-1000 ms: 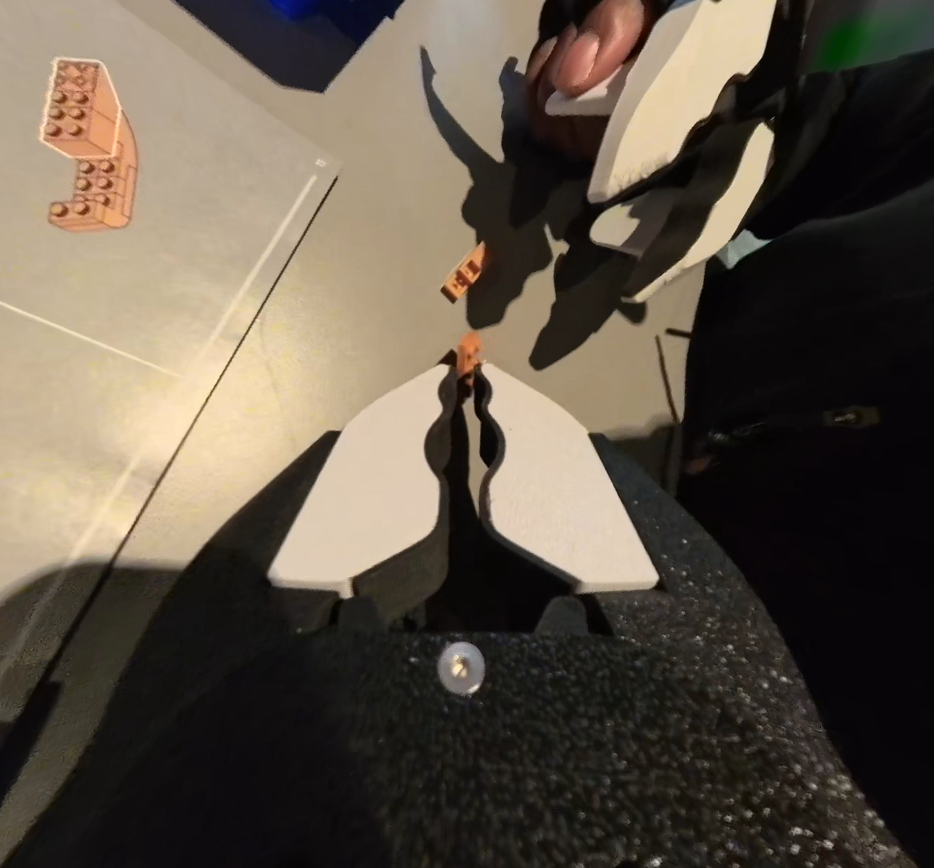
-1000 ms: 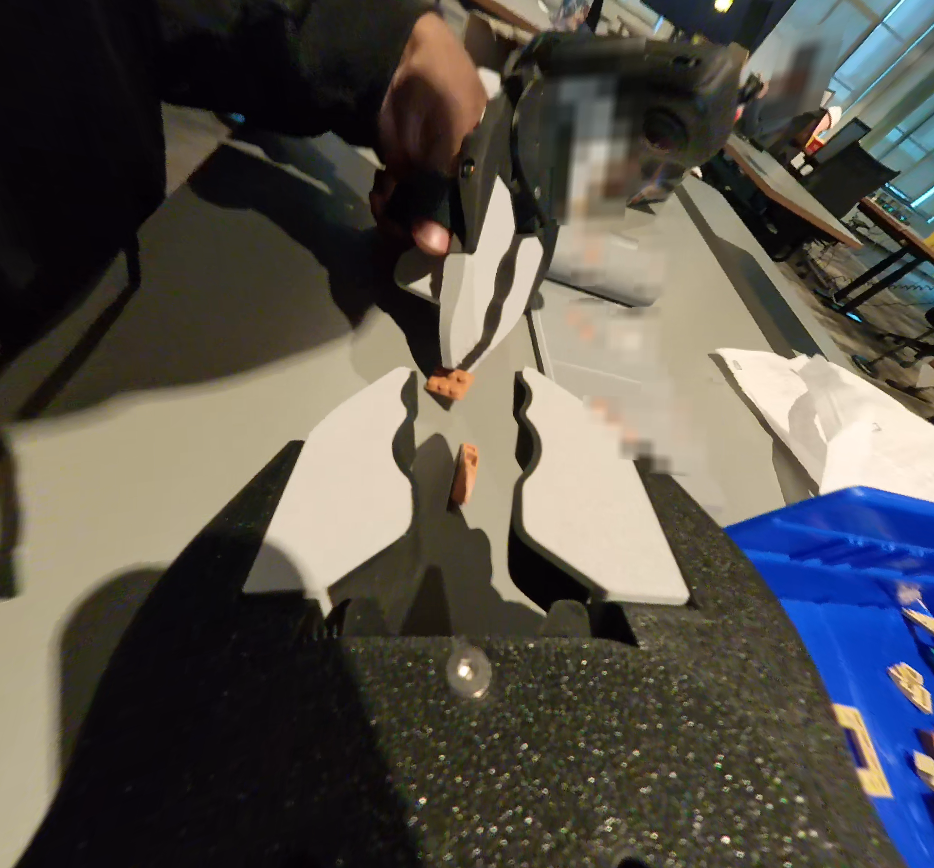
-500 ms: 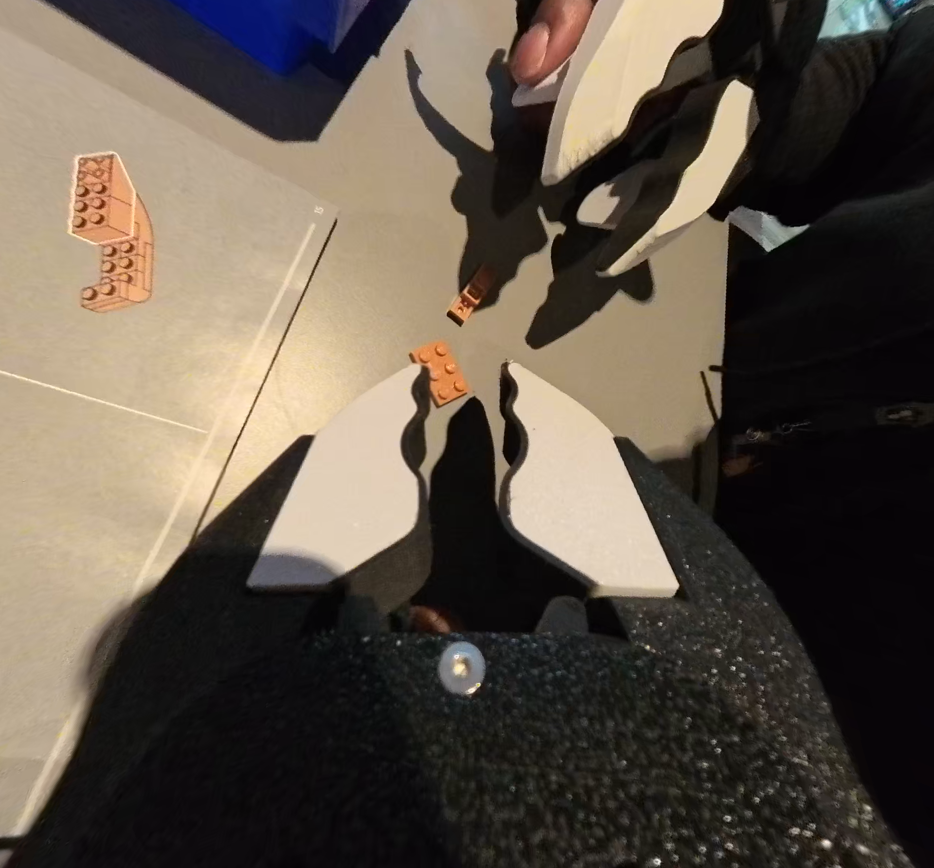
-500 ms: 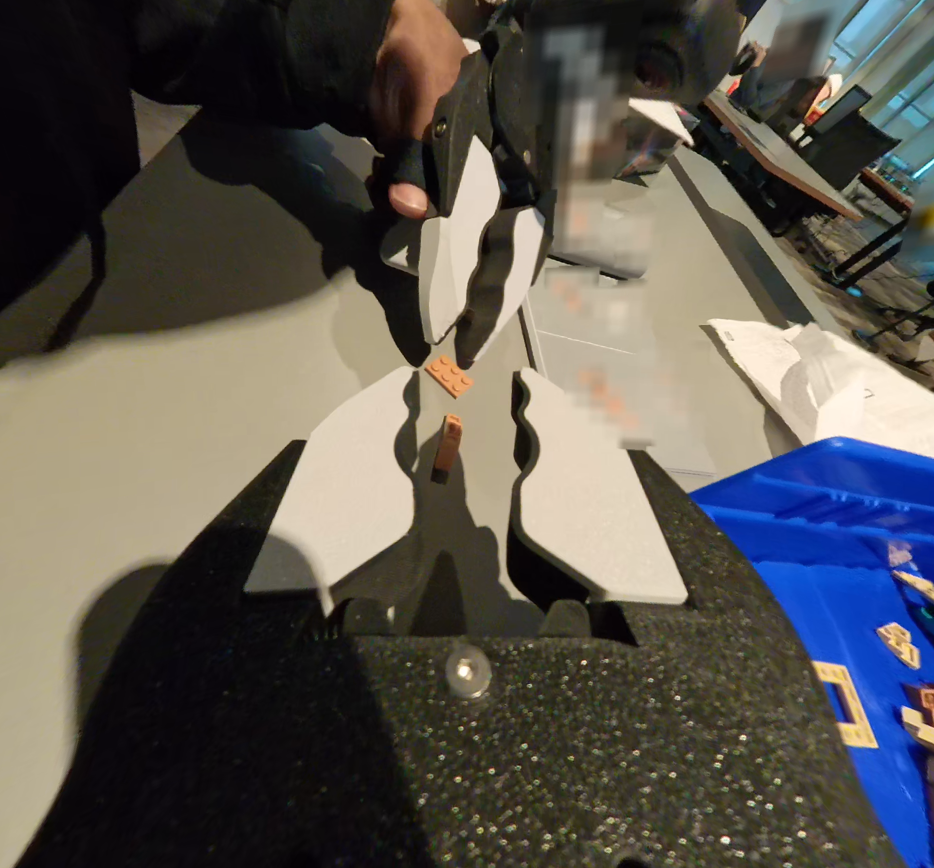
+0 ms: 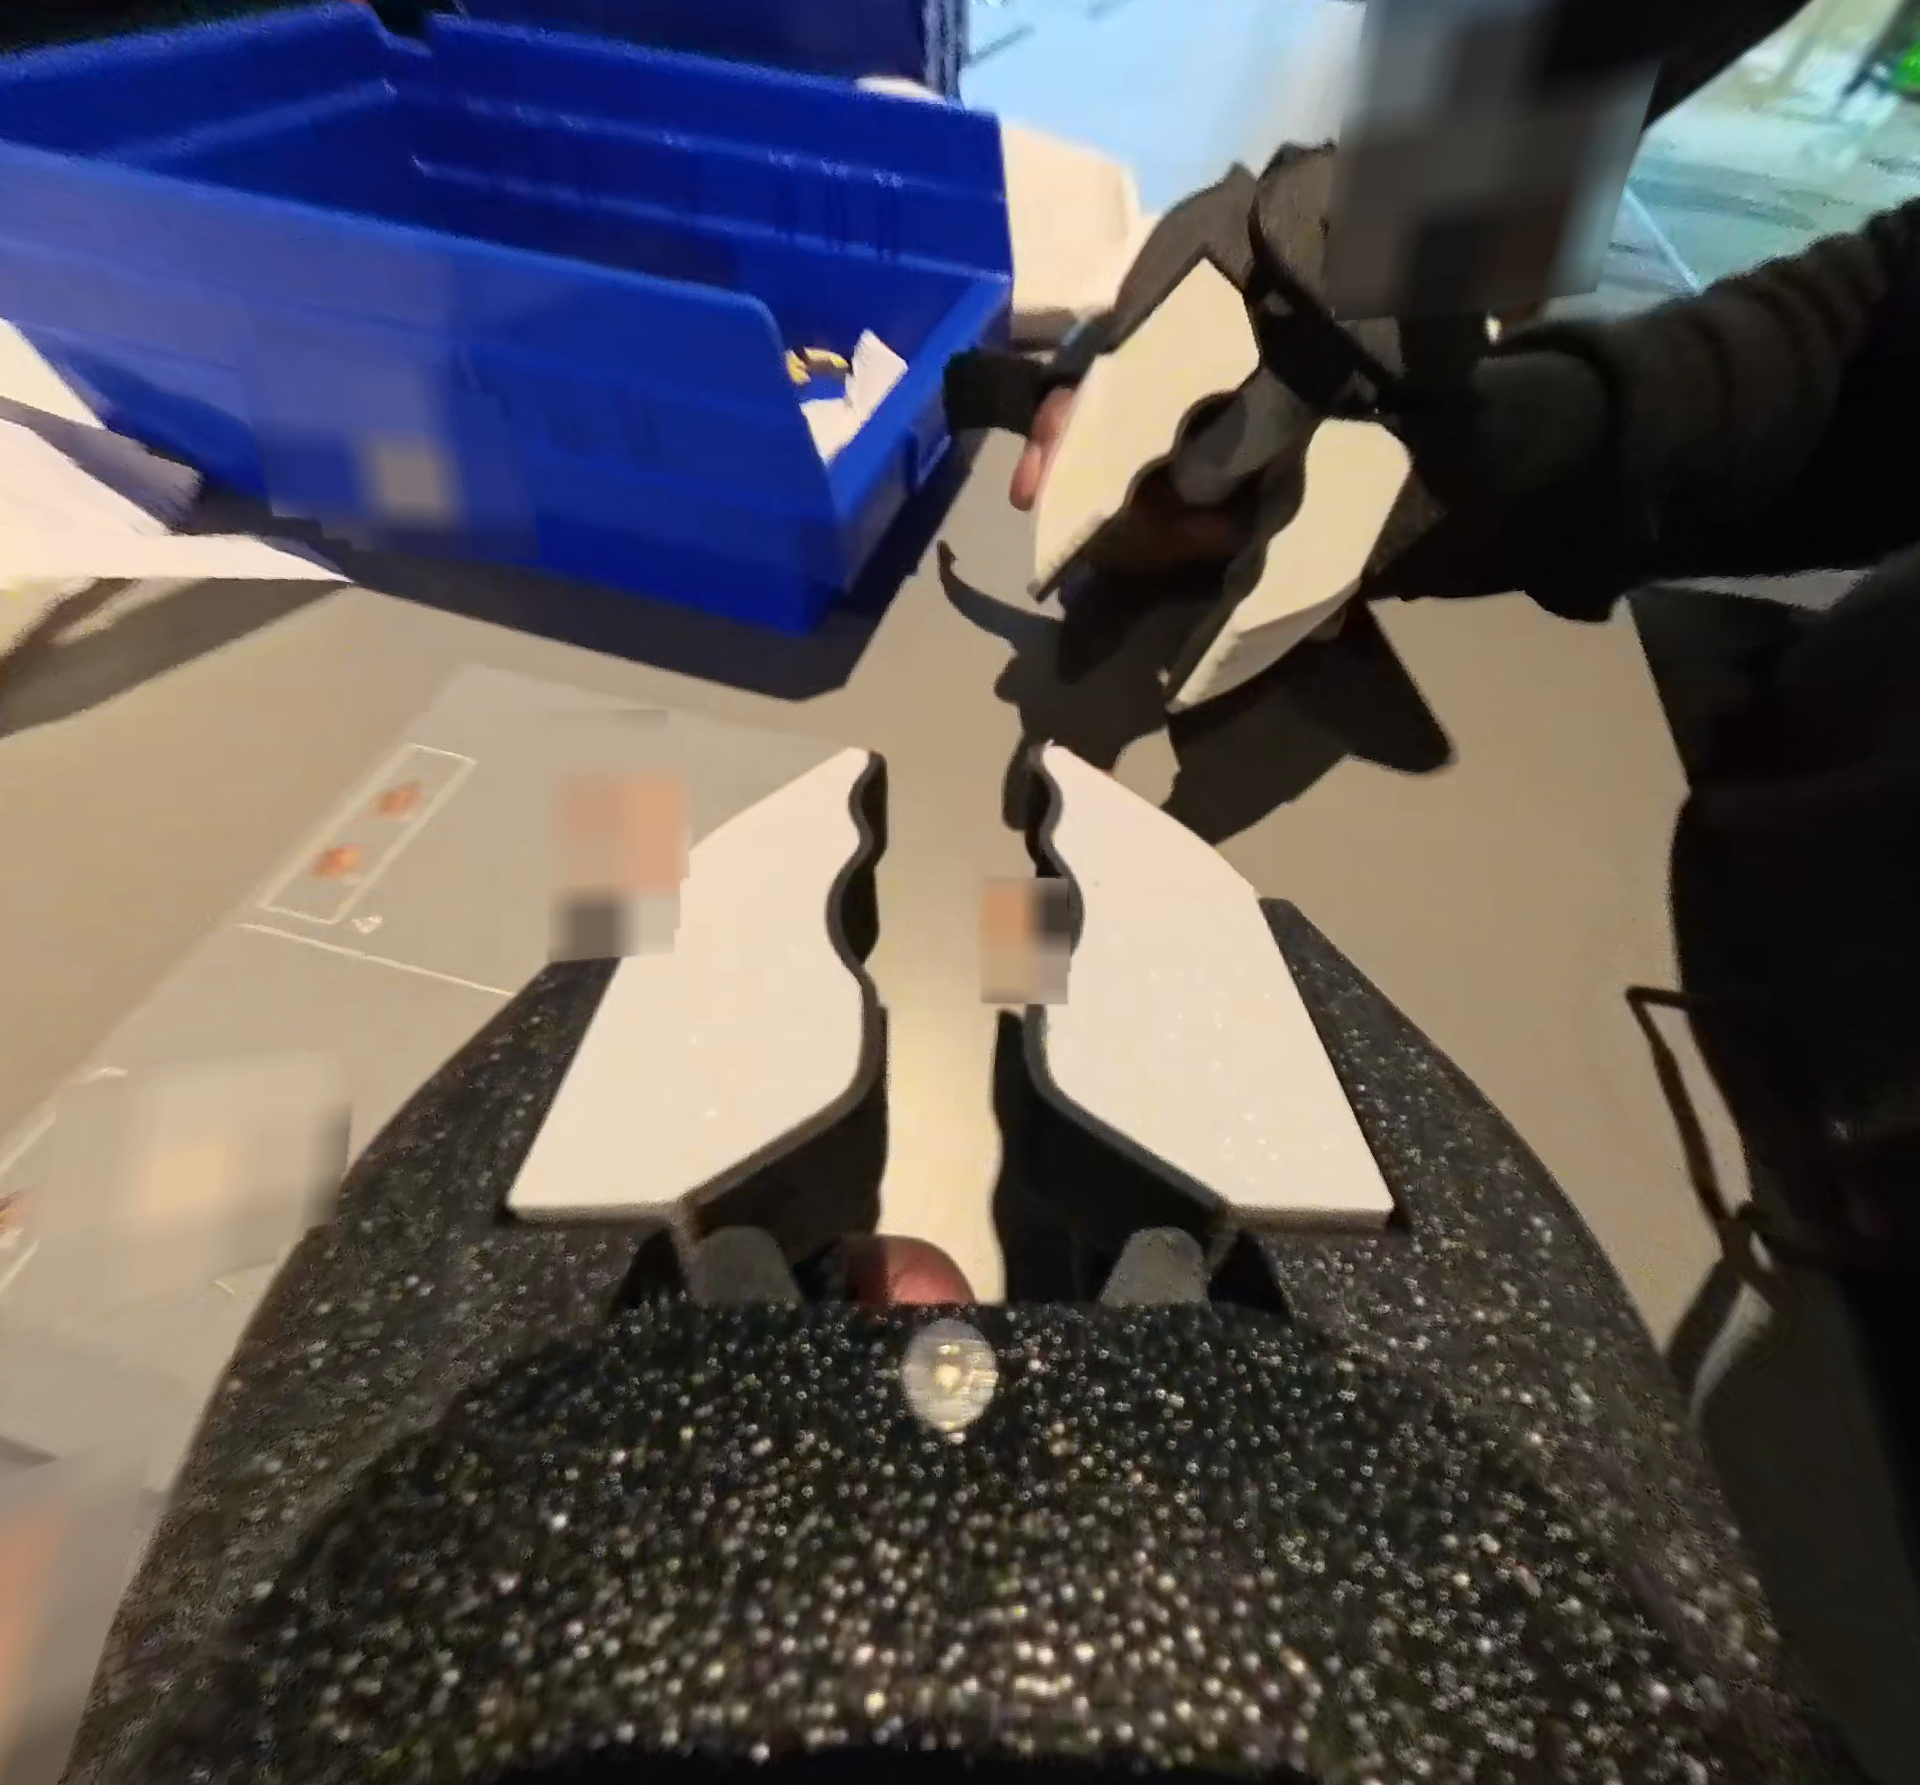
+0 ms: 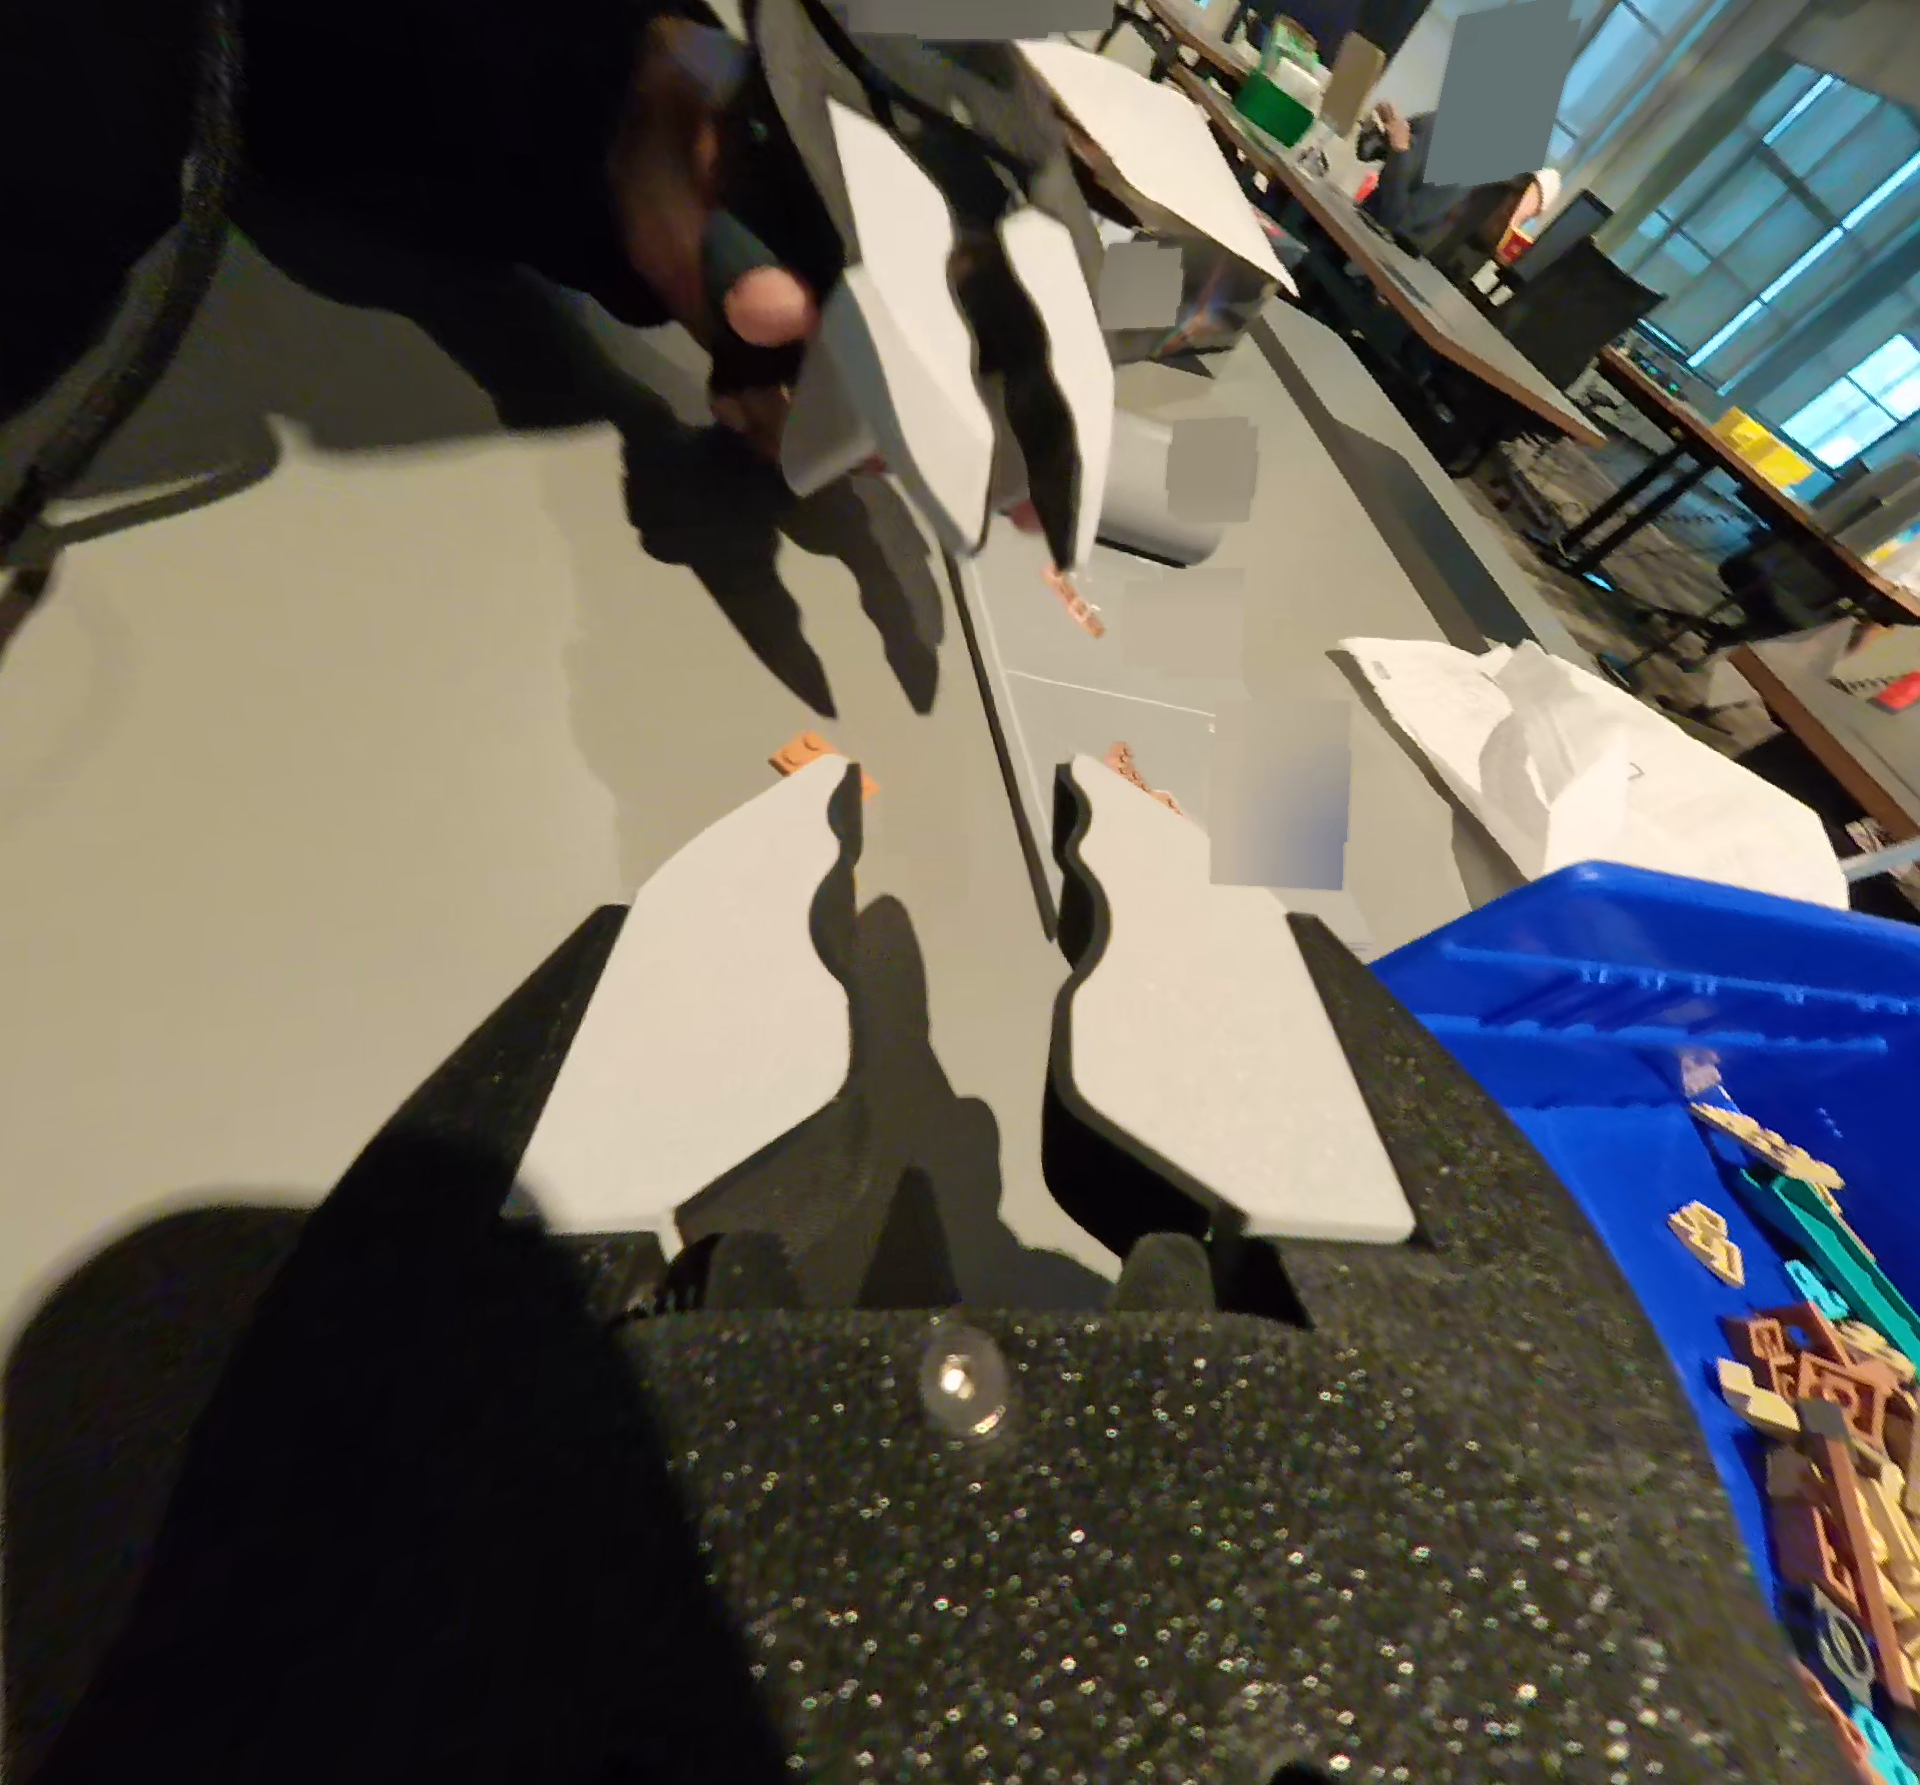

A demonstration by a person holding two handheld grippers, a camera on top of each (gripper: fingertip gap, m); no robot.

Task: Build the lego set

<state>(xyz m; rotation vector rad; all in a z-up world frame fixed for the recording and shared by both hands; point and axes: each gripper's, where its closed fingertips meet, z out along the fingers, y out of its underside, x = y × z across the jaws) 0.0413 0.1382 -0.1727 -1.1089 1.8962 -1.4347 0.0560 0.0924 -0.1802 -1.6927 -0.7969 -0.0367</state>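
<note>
A small orange lego plate (image 6: 802, 754) lies flat on the grey table (image 6: 364, 748), just beyond the left fingertip of my right gripper (image 6: 958, 777), which partly hides it. My right gripper is open and empty above the table; it also shows in the left wrist view (image 5: 1117, 639), raised at the upper right. My left gripper (image 5: 961, 771) is open and empty. In the right wrist view it (image 6: 1013, 546) hangs tips down above the table, beyond the plate, held by a hand in a black sleeve. The second small brick cannot be made out.
A blue bin (image 5: 582, 405) stands at the back in the left wrist view; in the right wrist view the bin (image 6: 1558, 987) holds several loose tan, brown and teal pieces. The grey instruction sheet (image 6: 1101, 696) lies beyond my right fingers. White paper (image 6: 1579, 759) lies behind the bin. The tips of one gripper are about 6 centimeters away from the tips of the other.
My left gripper opened and let go of the orange plate, which now lies on the table. Both grippers lifted and tilted away; the left view now faces the blue bin.
</note>
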